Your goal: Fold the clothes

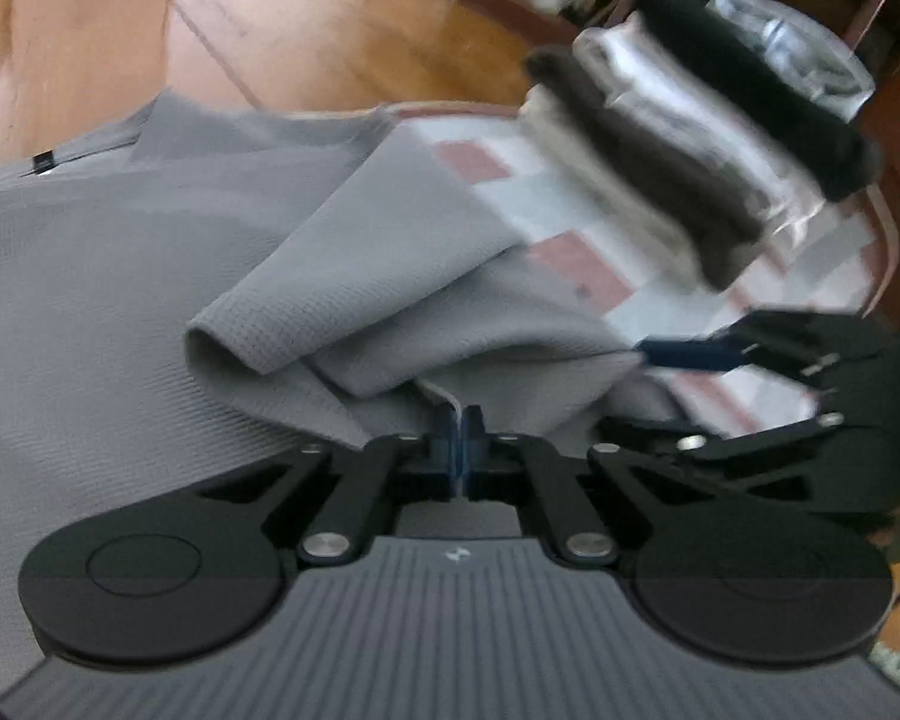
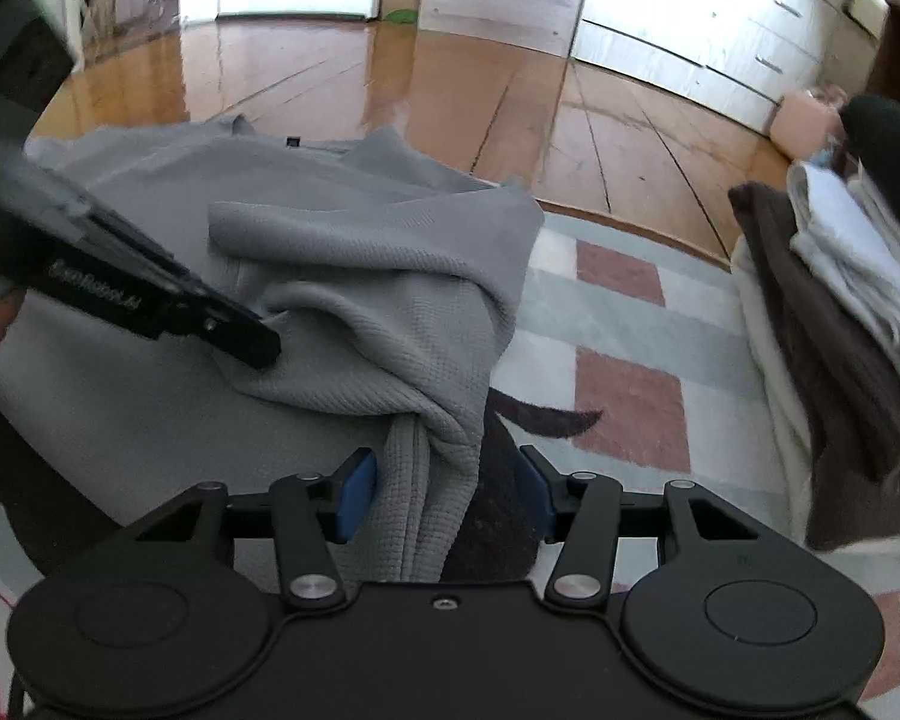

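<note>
On the checked rug (image 2: 624, 324), the grey garment (image 2: 354, 276) lies crumpled, left tool (image 1: 461, 420) clamped tight on its edge, right tool (image 2: 447, 492) spread apart around a fold.

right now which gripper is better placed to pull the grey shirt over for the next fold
Left. The left gripper is shut on the grey shirt edge, while the right gripper is open with fabric only loosely between.

Only one print shows — blurred lettering on the left tool (image 2: 258, 342), unreadable.
</note>
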Tool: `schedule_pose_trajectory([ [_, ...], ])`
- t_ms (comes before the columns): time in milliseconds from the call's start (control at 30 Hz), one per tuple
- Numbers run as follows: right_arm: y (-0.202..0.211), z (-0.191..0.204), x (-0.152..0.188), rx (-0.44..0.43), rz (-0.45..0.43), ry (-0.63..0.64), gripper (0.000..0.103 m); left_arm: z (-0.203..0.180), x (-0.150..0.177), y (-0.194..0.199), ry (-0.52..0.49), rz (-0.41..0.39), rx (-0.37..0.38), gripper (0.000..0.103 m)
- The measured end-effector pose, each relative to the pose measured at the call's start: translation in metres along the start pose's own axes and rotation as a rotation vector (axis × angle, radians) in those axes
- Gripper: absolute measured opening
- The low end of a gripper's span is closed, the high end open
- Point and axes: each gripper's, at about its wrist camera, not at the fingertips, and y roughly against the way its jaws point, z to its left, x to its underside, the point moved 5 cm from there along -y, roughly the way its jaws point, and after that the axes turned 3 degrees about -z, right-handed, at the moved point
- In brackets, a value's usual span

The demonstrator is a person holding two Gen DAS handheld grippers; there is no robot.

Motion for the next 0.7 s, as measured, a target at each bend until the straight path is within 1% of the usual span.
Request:
schedule_pose_trajectory([
  [100,-0.001,-0.008,0.003,-0.006,-0.001,-0.064,0.057,-0.014,-0.006,0.032,-0.034,-0.103,0.06,0.001],
  [133,-0.002,-0.011,0.004,-0.002,0.0,-0.073,0.058,-0.02,-0.006,0.046,-0.068,-0.138,0.095,0.001],
  [167,-0.004,-0.014,0.005,0.001,0.002,-0.082,0.059,-0.027,-0.004,0.058,-0.125,-0.163,0.132,0.001],
  [200,-0.005,-0.016,0.007,0.003,0.004,-0.092,0.06,-0.034,-0.002,0.063,-0.174,-0.159,0.16,0.001],
  [267,-0.007,-0.022,0.009,-0.004,0.009,-0.125,0.062,-0.042,0.009,0.065,-0.251,-0.095,0.214,0.002],
  [300,-0.008,-0.025,0.009,-0.007,0.012,-0.143,0.063,-0.043,0.016,0.061,-0.272,-0.055,0.218,0.002],
  [333,-0.009,-0.028,0.009,-0.012,0.015,-0.172,0.063,-0.043,0.026,0.055,-0.289,0.004,0.21,0.003],
  [367,-0.008,-0.03,0.009,-0.015,0.015,-0.204,0.063,-0.041,0.033,0.047,-0.299,0.062,0.185,0.004],
  [433,-0.007,-0.035,0.009,-0.014,0.008,-0.256,0.063,-0.038,0.043,0.034,-0.302,0.142,0.103,0.005],
  [467,-0.005,-0.037,0.008,-0.015,0.003,-0.276,0.063,-0.036,0.046,0.029,-0.296,0.17,0.073,0.005],
  [500,-0.002,-0.038,0.008,-0.018,-0.006,-0.28,0.062,-0.033,0.044,0.029,-0.264,0.159,0.08,0.005],
  [567,0.002,-0.038,0.008,-0.006,-0.021,-0.258,0.063,-0.027,0.033,0.034,-0.166,0.11,0.116,0.009],
  [600,0.004,-0.038,0.009,0.008,-0.027,-0.234,0.063,-0.022,0.027,0.036,-0.107,0.08,0.127,0.014],
  [633,0.004,-0.037,0.009,0.022,-0.026,-0.214,0.062,-0.016,0.021,0.038,-0.047,0.05,0.137,0.029],
  [700,0.005,-0.037,0.01,0.039,-0.022,-0.201,0.062,-0.002,0.011,0.037,0.077,0.005,0.137,0.049],
])
